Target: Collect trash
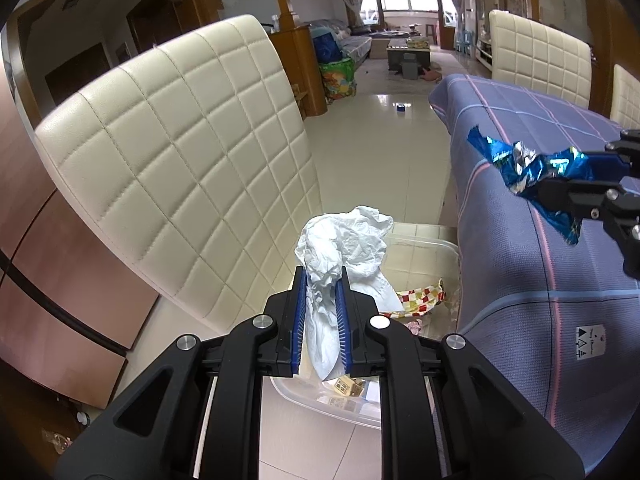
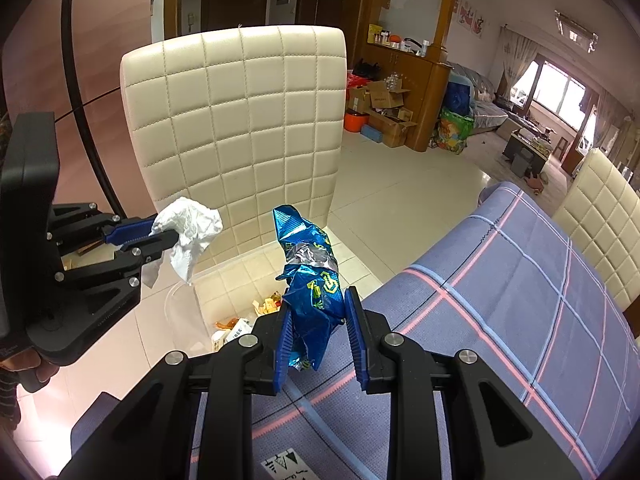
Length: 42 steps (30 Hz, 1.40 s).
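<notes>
My left gripper (image 1: 322,276) is shut on a crumpled white tissue (image 1: 348,240), which sticks up past the blue pads. It hangs above a clear plastic bin (image 1: 436,238) on the floor that holds several wrappers, among them a red-and-white checkered one (image 1: 416,296). The right wrist view shows the same left gripper (image 2: 160,236) and tissue (image 2: 188,228) over the bin's near corner (image 2: 208,270). My right gripper (image 2: 316,300) is shut on a crinkled blue foil wrapper (image 2: 308,264) above the table's edge, beside the bin. The left wrist view has that right gripper (image 1: 548,182) and wrapper (image 1: 516,160) at right.
A table under a blue plaid cloth (image 2: 520,280) fills the right side, right next to the bin. A cream quilted chair (image 2: 240,120) stands just behind the bin. Glossy tiled floor (image 1: 380,140) runs toward a living room with boxes and bags.
</notes>
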Motion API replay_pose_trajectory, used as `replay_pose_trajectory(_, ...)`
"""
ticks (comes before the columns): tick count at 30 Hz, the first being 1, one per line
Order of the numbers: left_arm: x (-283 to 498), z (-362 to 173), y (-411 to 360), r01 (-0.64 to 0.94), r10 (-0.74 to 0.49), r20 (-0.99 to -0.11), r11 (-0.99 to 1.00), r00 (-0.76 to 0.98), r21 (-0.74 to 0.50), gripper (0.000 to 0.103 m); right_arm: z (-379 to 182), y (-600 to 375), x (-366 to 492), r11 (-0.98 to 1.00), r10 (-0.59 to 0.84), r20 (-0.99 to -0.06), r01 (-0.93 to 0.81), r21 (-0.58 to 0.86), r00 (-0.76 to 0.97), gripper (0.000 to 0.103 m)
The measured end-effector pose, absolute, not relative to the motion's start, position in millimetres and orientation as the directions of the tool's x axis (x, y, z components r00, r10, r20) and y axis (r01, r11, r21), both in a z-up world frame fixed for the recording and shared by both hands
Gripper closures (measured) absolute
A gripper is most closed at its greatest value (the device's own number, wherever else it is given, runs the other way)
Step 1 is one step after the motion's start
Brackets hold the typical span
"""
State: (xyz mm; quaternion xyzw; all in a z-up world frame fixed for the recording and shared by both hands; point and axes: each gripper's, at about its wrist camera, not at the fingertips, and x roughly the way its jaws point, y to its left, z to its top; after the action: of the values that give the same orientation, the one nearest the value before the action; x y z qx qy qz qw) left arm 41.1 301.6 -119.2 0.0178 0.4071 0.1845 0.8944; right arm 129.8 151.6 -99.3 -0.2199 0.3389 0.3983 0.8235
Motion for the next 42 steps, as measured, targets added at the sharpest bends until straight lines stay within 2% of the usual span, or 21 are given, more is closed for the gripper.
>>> replay_pose_trajectory(1, 42, -121, 303, -0.321, 0.346, -0.727, 0.930, 0.593, 0.181, 0.078, -100, 151, 131, 0.588, 0.507, -0.733, -0.804, -0.090, 0.453, 0.078)
replay_pose_trajectory(2, 43, -123, 305, -0.332, 0.356, -0.729, 0.925, 0.584, 0.185, 0.050, -101, 151, 132, 0.591, 0.506, -0.734, -0.802, -0.088, 0.453, 0.078)
replay_pose_trajectory(3, 43, -123, 307, -0.344, 0.366, -0.725, 0.920, 0.583, 0.187, 0.007, -101, 151, 134, 0.592, 0.504, -0.736, -0.801, -0.086, 0.452, 0.078)
replay_pose_trajectory(5, 37, -118, 309, -0.384, 0.408, -0.671, 0.903, 0.620, 0.194, 0.004, -103, 151, 136, 0.595, 0.499, -0.741, -0.799, -0.084, 0.450, 0.078)
replay_pose_trajectory(9, 38, -120, 305, -0.371, 0.442, -0.659, 0.892, 0.609, 0.257, 0.004, -107, 151, 140, 0.602, 0.488, -0.750, -0.795, -0.081, 0.446, 0.078)
replay_pose_trajectory(29, 25, -120, 313, -0.390, 0.419, -0.674, 0.897, 0.608, 0.205, 0.004, -113, 168, 132, 0.577, 0.488, -0.763, -0.813, -0.083, 0.424, 0.077)
replay_pose_trajectory(30, 25, -120, 313, -0.393, 0.421, -0.673, 0.896, 0.608, 0.205, 0.004, -113, 167, 132, 0.580, 0.488, -0.762, -0.811, -0.082, 0.426, 0.071)
replay_pose_trajectory(31, 24, -119, 313, -0.397, 0.422, -0.671, 0.895, 0.609, 0.203, 0.004, -112, 166, 133, 0.582, 0.487, -0.762, -0.809, -0.080, 0.426, 0.056)
replay_pose_trajectory(33, 23, -117, 314, -0.401, 0.421, -0.671, 0.895, 0.610, 0.196, 0.004, -110, 162, 135, 0.588, 0.499, -0.754, -0.806, -0.068, 0.428, 0.038)
replay_pose_trajectory(42, 19, -109, 313, -0.411, 0.417, -0.660, 0.895, 0.625, 0.176, 0.004, -104, 147, 142, 0.632, 0.494, -0.741, -0.773, -0.052, 0.454, 0.035)
